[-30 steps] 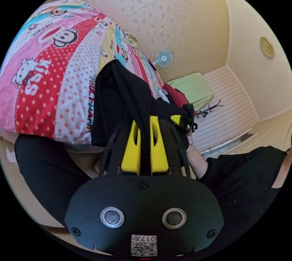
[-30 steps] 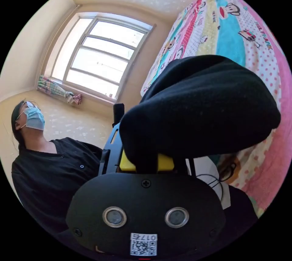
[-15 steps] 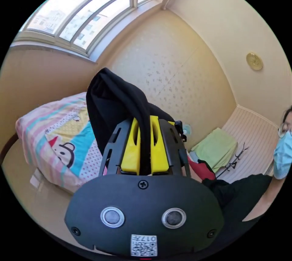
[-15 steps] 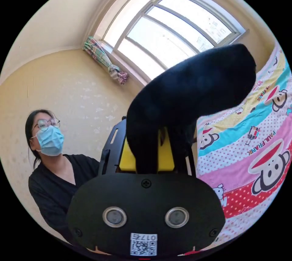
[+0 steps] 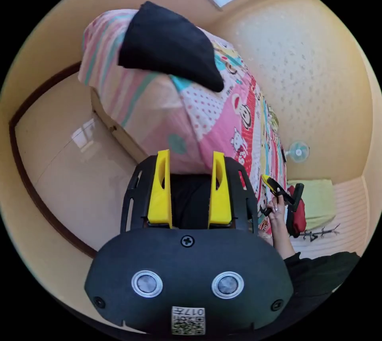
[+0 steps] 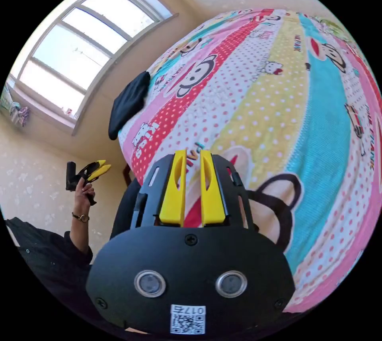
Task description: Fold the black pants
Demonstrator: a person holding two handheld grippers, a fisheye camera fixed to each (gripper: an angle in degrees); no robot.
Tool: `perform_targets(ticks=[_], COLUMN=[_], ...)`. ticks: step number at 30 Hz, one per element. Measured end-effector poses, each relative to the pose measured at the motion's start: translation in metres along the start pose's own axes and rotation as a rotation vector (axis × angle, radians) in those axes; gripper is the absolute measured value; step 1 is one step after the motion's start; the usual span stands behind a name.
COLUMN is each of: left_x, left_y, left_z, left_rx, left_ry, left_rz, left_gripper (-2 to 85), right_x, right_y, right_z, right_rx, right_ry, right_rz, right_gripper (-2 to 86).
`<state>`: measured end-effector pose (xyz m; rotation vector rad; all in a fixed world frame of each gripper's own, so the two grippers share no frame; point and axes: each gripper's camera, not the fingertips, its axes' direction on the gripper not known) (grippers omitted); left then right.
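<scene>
There was one folded pair of black pants (image 5: 169, 46) on one bed (image 6: 278, 90), two grippers, left (image 5: 190, 158) and right (image 6: 193, 156), one window (image 6: 75, 50), one fan (image 5: 297, 152), and one person's hand (image 6: 82, 191)

Bright daylight from the window (image 6: 79, 50), panes blown out white. Glossy floor (image 5: 75, 158) carries a pale glare patch. Both views sharp, strong fisheye bending at the edges, black corners. Black pants (image 5: 167, 44) read as flat, detail-less dark.
</scene>
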<state>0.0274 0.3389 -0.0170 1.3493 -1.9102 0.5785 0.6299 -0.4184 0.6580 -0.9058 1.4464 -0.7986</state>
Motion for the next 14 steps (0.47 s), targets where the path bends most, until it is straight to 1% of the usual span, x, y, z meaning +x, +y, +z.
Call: perform_targets(ticks=[1,2,3,5,6,7,8,10,12,13,14], left_x=[0.018,0.060,0.102,0.160,0.194,0.209,0.235,0.263,0.275,0.274,0.273], left_y=[-0.002,-0.009,-0.017,-0.029,-0.036,-0.039,-0.042,-0.045,-0.038,-0.034,-0.019], left_z=[0.009,0.028,0.049,0.084,0.109,0.121,0.146,0.186,0.248,0.266,0.281], left_rx=[-0.007,-0.022,-0.032,-0.045,-0.040,-0.034,-0.016,-0.023,-0.111,-0.152,-0.105], left_ry=[0.007,0.014,0.017,0.047,0.062,0.061,0.039,0.004,-0.017,-0.028,-0.112], left_rz=[0.051,0.164,0.266,0.383,0.441,0.466,0.495,0.501,0.458,0.441,0.447], left_gripper=[15.4,16.0,16.8,18.3,19.6,20.3,21.7,23.4,23.7,22.5,20.0], right_x=[0.015,0.025,0.029,0.050,0.056,0.066,0.075,0.092,0.118,0.134,0.128], right_y=[0.024,0.042,0.049,0.066,0.067,0.069,0.070,0.071,0.070,0.073,0.076], right_z=[-0.027,-0.051,-0.062,-0.092,-0.097,-0.105,-0.110,-0.107,-0.082,-0.060,-0.056], right_rx=[0.069,0.127,0.154,0.219,0.224,0.240,0.265,0.279,0.171,0.093,0.126], right_ry=[0.111,0.234,0.292,0.453,0.475,0.519,0.565,0.617,0.599,0.577,0.592], right_rz=[0.054,0.091,0.103,0.161,0.176,0.209,0.231,0.263,0.300,0.321,0.296], right_gripper=[11.8,14.5,15.2,17.5,18.0,18.6,19.3,20.8,22.7,23.5,23.8])
